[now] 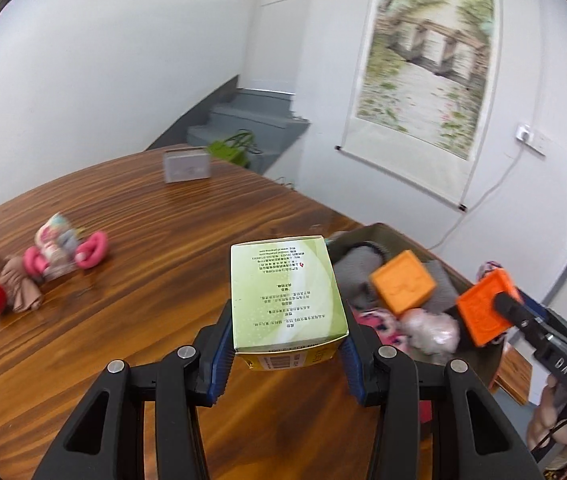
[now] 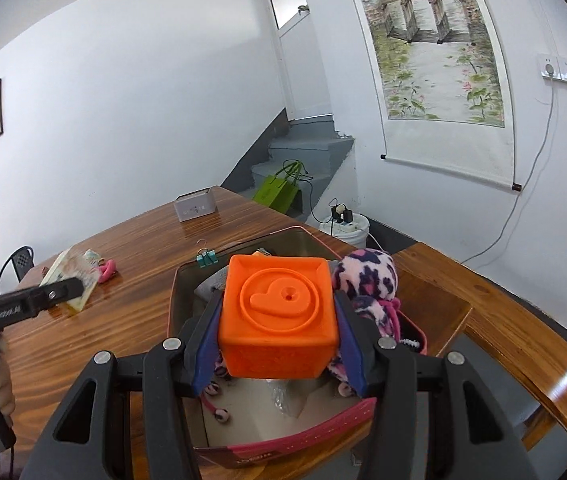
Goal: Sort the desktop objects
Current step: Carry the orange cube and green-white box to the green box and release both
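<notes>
While two hand-held grippers grip, two orange cubes (image 1: 402,282), one green carton (image 1: 286,295).

This looks like a room in a home. A long painted scroll (image 2: 435,52) of a stone bridge and trees hangs on the white wall. Grey stairs (image 2: 303,156) go up in the corner, with a green shopping bag (image 2: 277,192) on a step. The big wooden worktop (image 1: 155,280) holds small toys and socks.
</notes>
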The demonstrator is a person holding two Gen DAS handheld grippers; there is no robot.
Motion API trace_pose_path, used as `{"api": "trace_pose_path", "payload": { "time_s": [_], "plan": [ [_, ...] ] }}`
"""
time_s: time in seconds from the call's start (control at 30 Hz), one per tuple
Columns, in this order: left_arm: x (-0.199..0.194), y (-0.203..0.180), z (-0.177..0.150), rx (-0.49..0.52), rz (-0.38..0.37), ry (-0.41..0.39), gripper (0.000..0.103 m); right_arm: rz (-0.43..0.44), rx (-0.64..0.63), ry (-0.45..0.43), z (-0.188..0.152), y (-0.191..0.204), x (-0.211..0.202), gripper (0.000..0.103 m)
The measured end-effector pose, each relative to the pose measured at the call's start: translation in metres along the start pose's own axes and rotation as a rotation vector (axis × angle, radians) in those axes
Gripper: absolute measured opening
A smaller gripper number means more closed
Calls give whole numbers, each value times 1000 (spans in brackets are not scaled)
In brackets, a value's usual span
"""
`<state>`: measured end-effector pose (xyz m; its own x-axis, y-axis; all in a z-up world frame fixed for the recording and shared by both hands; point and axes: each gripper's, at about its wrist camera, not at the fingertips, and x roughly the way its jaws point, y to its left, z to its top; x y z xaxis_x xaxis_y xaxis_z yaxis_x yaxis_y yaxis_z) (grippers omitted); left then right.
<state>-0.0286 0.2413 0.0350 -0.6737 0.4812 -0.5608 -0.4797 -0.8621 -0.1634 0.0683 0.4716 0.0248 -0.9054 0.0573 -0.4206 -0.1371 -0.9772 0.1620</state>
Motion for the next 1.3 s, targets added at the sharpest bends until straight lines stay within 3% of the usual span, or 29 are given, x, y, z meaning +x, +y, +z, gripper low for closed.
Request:
{"api": "trace_pose_path", "payload": {
  "time_s": [0.2, 0.47, 0.77, 0.9, 1.03, 1.3],
  "plan": [
    [10, -35, 15, 51, -57, 0, 48, -17, -113, -29, -7, 13, -4, 56],
    [19, -54, 23, 75, -79, 2, 48, 92, -72, -69, -3, 6, -15, 56],
    [29, -72, 29, 85, -155, 19, 48, 211, -15, -60, -1, -2, -20, 56],
    [36, -86, 31, 117, -203, 30, 48, 159, -59, -64, -4, 0, -19, 57],
    [49, -97, 29, 126, -258, 80, 48, 139, -97, -77, -7, 2, -25, 70],
    [46, -84, 25, 99, -246, 86, 48, 120, -67, -66, -9, -3, -21, 70]
  ]
}}
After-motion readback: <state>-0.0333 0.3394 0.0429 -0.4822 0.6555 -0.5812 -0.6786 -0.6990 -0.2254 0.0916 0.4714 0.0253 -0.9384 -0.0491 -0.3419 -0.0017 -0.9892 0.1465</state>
